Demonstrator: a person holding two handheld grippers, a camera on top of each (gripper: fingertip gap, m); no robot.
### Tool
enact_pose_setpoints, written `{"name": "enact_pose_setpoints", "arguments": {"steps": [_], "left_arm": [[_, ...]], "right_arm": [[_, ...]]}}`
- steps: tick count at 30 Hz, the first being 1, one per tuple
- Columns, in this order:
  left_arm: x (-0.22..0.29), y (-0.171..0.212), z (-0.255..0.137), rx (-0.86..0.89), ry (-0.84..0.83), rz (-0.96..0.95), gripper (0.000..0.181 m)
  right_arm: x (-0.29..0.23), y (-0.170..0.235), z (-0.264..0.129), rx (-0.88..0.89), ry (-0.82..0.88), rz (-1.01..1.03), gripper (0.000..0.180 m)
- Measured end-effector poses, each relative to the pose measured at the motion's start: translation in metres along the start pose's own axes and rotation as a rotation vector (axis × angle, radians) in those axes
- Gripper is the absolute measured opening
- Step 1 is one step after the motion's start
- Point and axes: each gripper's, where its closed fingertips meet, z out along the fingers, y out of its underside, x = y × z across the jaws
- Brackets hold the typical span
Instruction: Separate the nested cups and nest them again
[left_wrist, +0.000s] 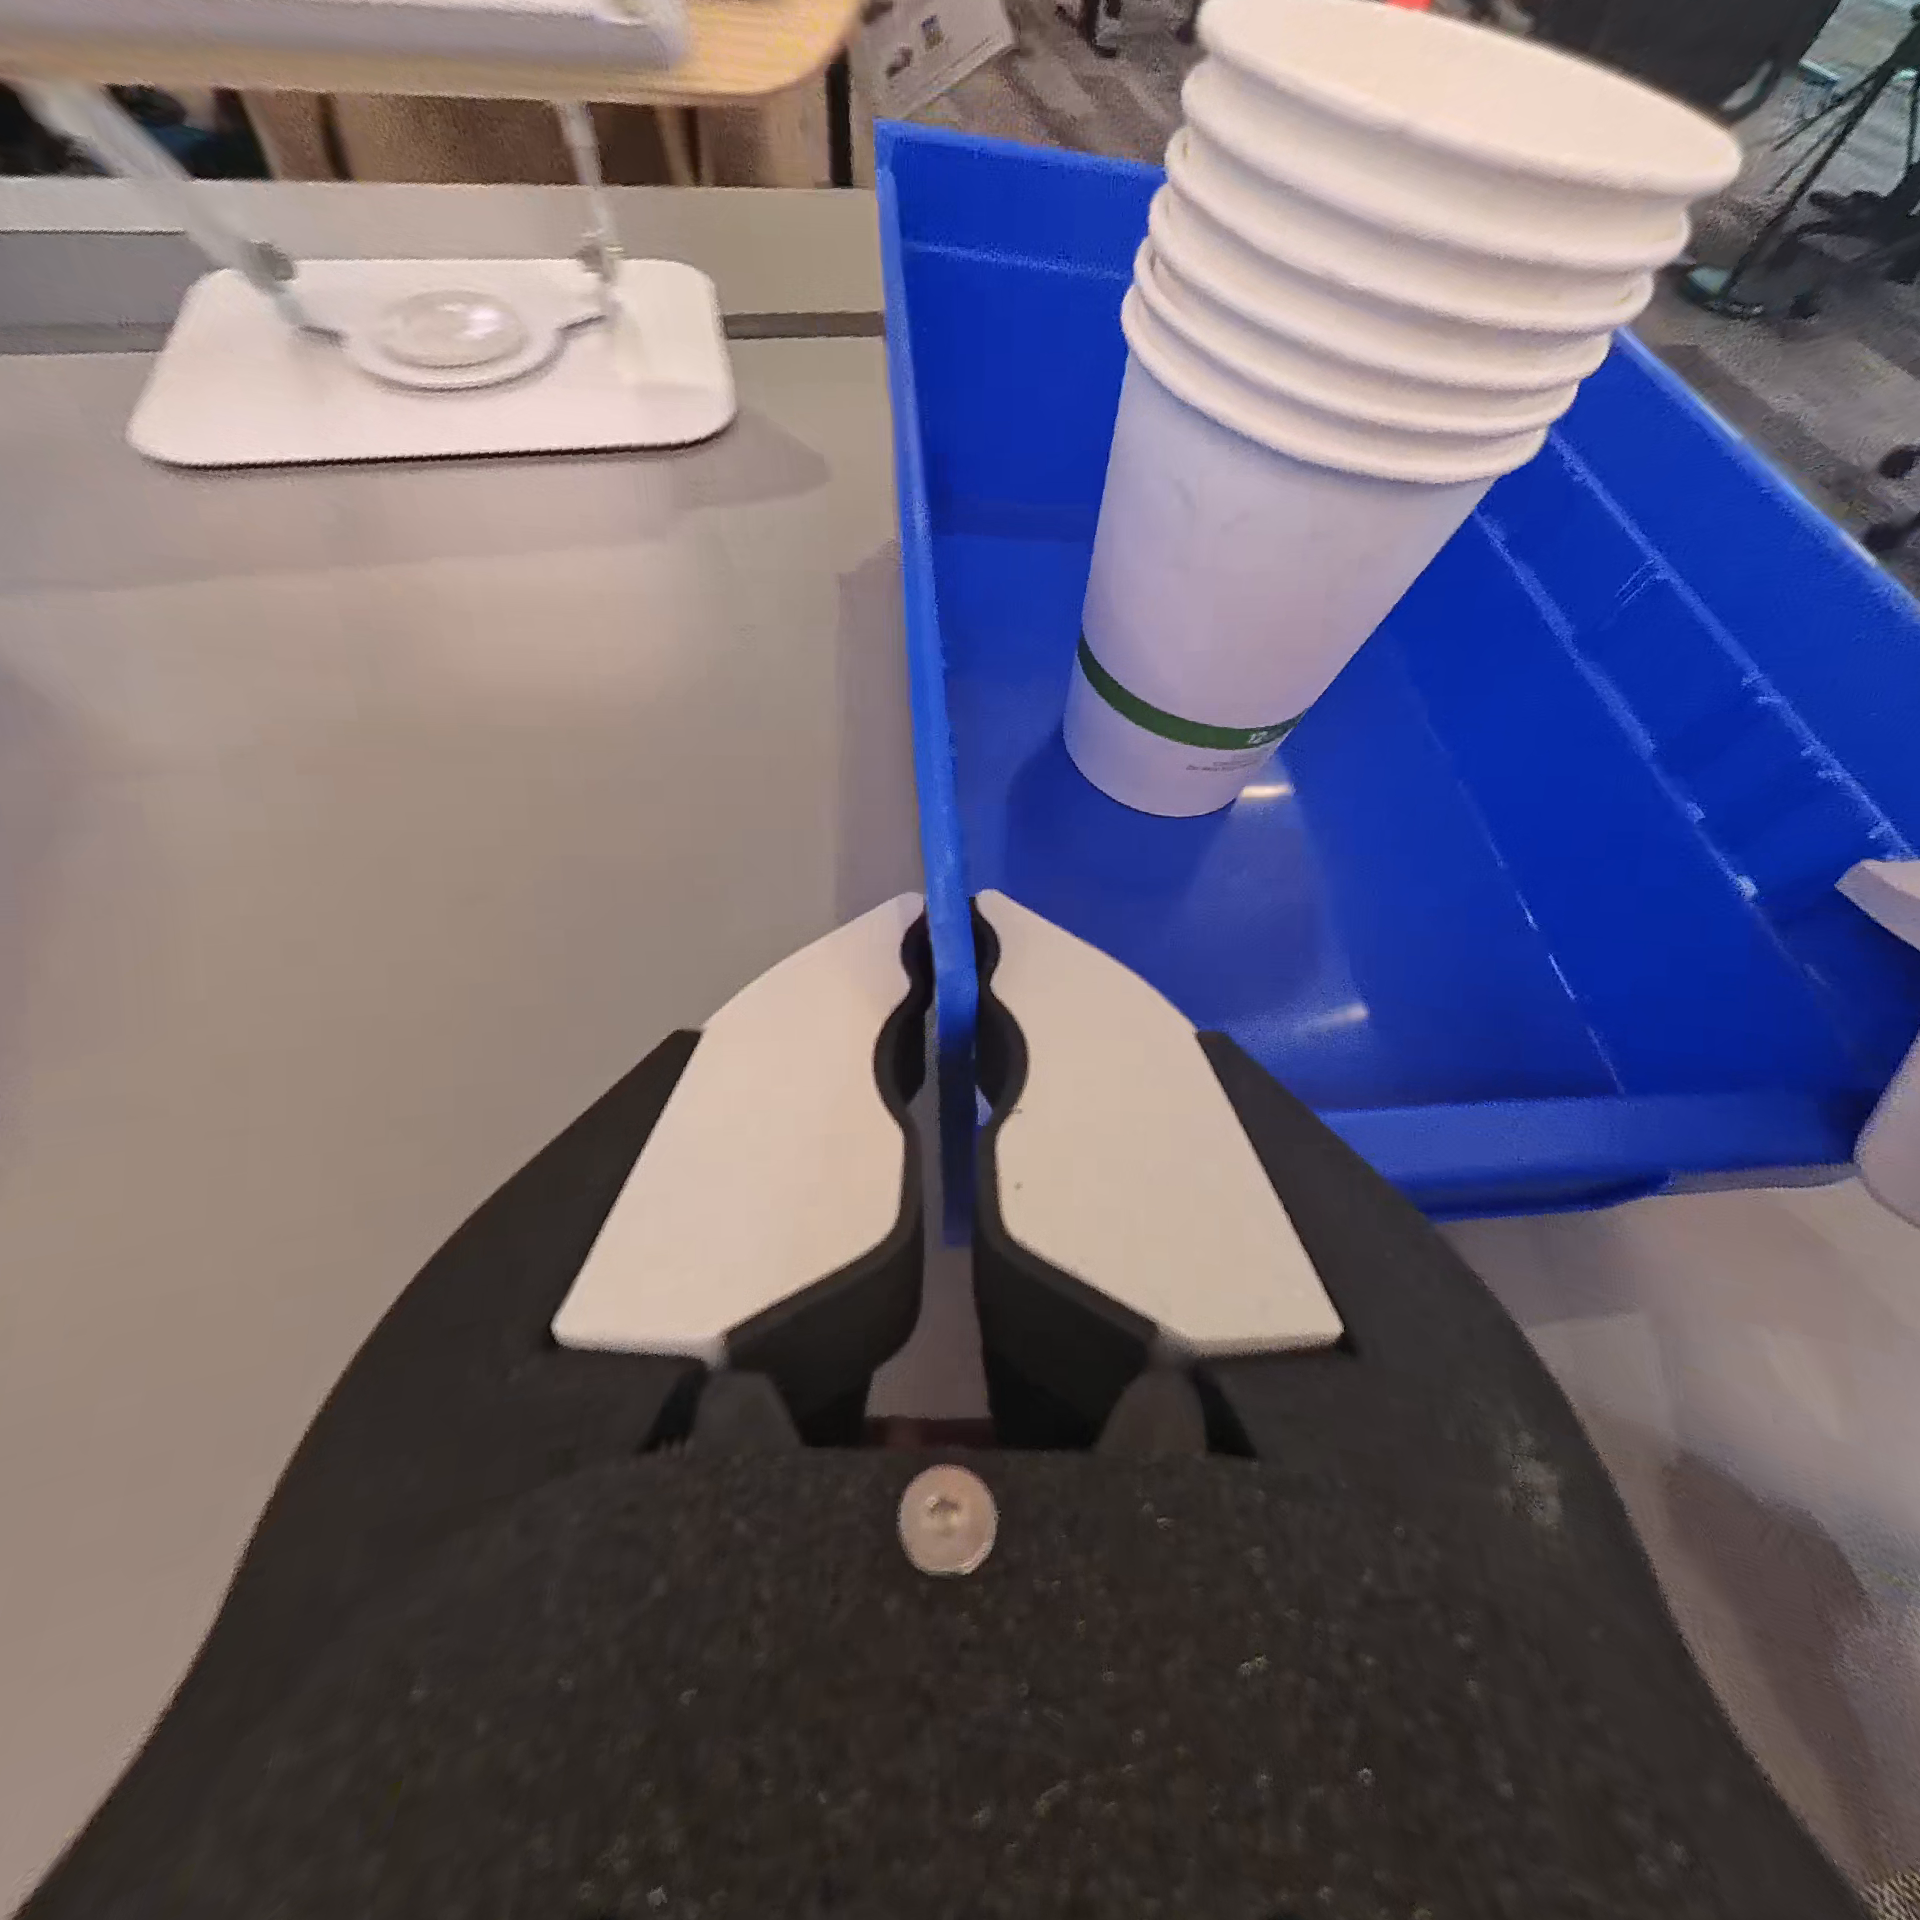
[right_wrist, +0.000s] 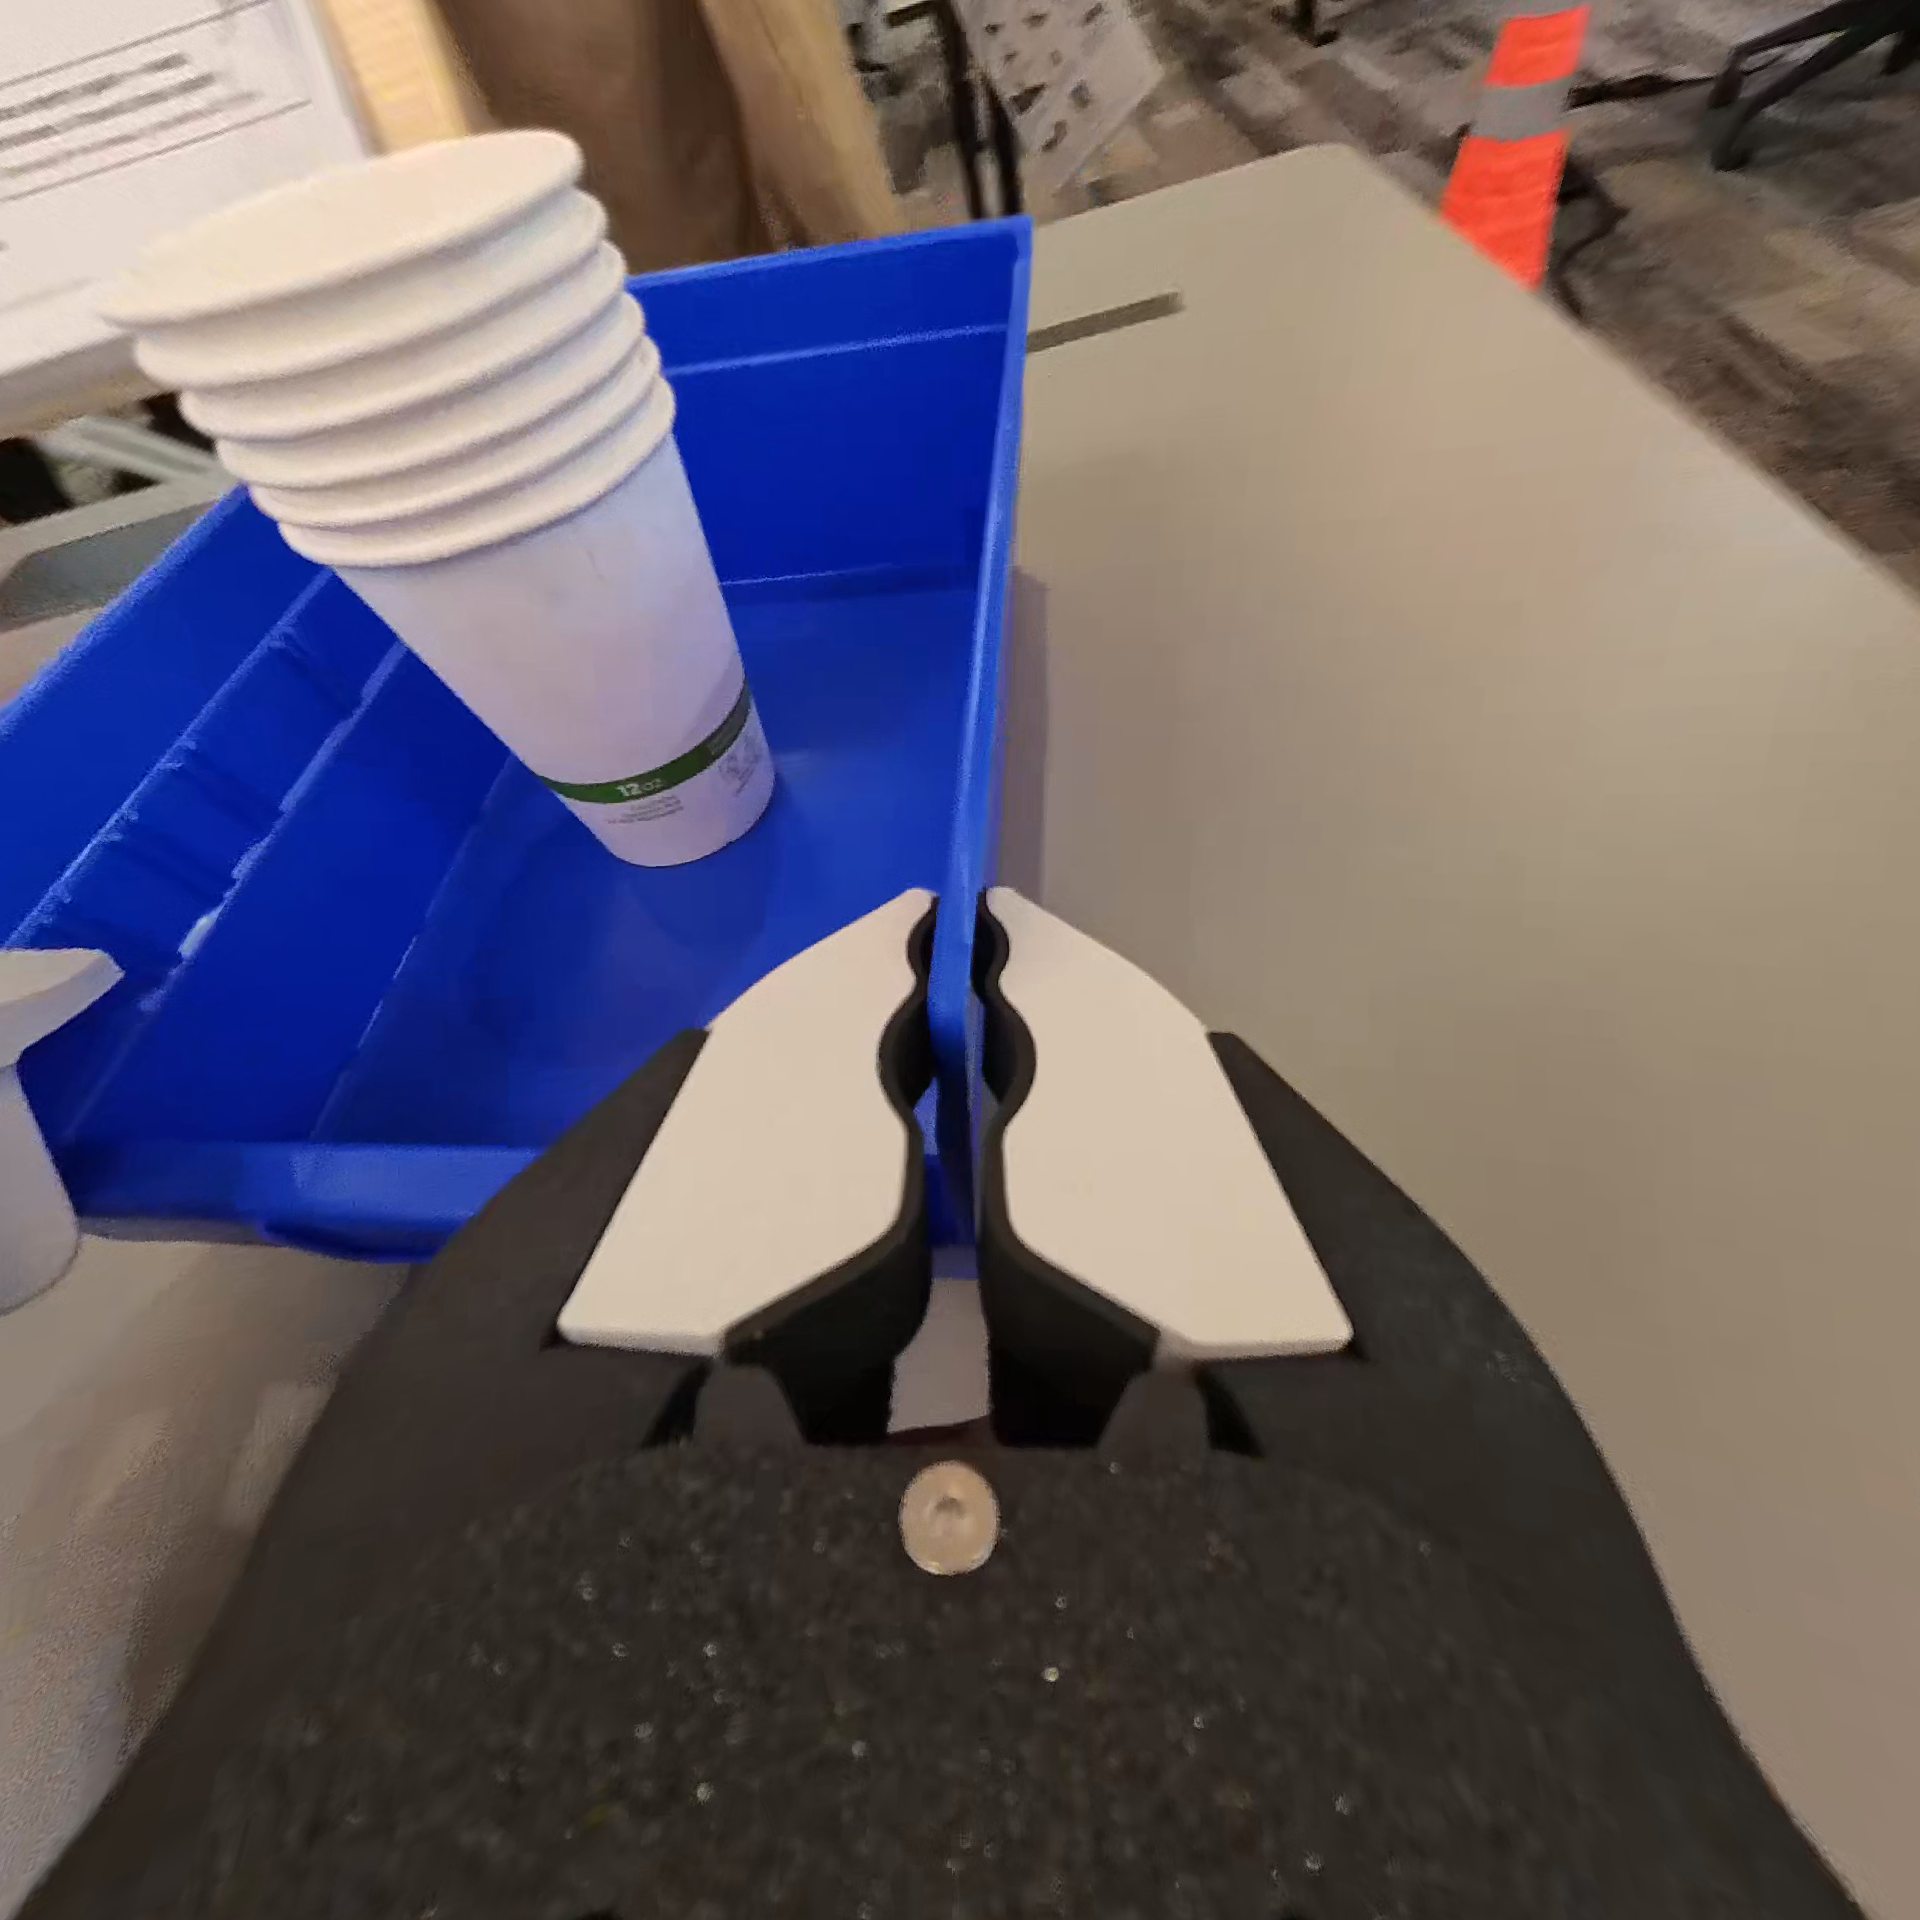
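A stack of several nested white paper cups (left_wrist: 1340, 436) with a green band near the base stands in a blue plastic bin (left_wrist: 1558, 883); it also shows in the right wrist view (right_wrist: 499, 488). My left gripper (left_wrist: 951, 914) is shut on the bin's left side wall (left_wrist: 925, 623), one pad on each face. My right gripper (right_wrist: 958, 914) is shut on the bin's right side wall (right_wrist: 992, 623) in the same way. The right gripper's white fingertip (left_wrist: 1881, 894) shows at the far right of the left wrist view, and the left gripper's fingertip (right_wrist: 52, 982) at the far left of the right wrist view.
The bin sits on a grey table (left_wrist: 416, 779). A white stand base with a clear holder (left_wrist: 436, 364) lies at the table's back left. An orange and grey cone (right_wrist: 1512, 145) stands on the floor beyond the table's right side. A wooden table (left_wrist: 623, 73) is behind.
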Motion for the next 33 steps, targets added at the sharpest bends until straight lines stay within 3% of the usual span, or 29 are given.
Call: {"name": "enact_pose_setpoints", "arguments": {"steps": [7, 12, 17, 19, 20, 23, 28, 31, 33], "left_arm": [[-0.135, 0.0, -0.055, 0.031, -0.181, -0.065, 0.003], [-0.194, 0.012, -0.072, 0.026, -0.239, -0.116, 0.002], [-0.202, 0.033, -0.064, -0.003, -0.181, -0.079, 0.011], [-0.203, 0.041, -0.07, -0.024, -0.157, -0.047, 0.057], [-0.204, 0.047, -0.079, -0.03, -0.133, -0.041, 0.058], [-0.223, 0.061, -0.122, -0.007, -0.089, -0.086, 0.059], [-0.356, 0.054, -0.18, 0.068, -0.295, -0.164, 0.06], [-0.436, 0.042, -0.173, 0.033, -0.39, -0.145, 0.066], [-0.462, 0.034, -0.153, 0.011, -0.352, -0.159, 0.068]], "right_arm": [[-0.143, 0.018, 0.014, -0.021, -0.191, -0.112, 0.005], [-0.2, 0.028, 0.025, -0.048, -0.257, -0.187, 0.005], [-0.203, 0.037, 0.031, -0.045, -0.293, -0.21, 0.008], [-0.2, 0.04, 0.025, -0.072, -0.333, -0.184, 0.039], [-0.198, 0.041, 0.017, -0.076, -0.364, -0.187, 0.047], [-0.184, 0.038, -0.018, -0.023, -0.422, -0.245, 0.045], [-0.166, 0.051, -0.054, -0.037, -0.475, -0.24, 0.032], [-0.179, 0.072, -0.054, -0.121, -0.554, -0.23, 0.029], [-0.193, 0.085, -0.053, -0.189, -0.603, -0.258, 0.029]]}}
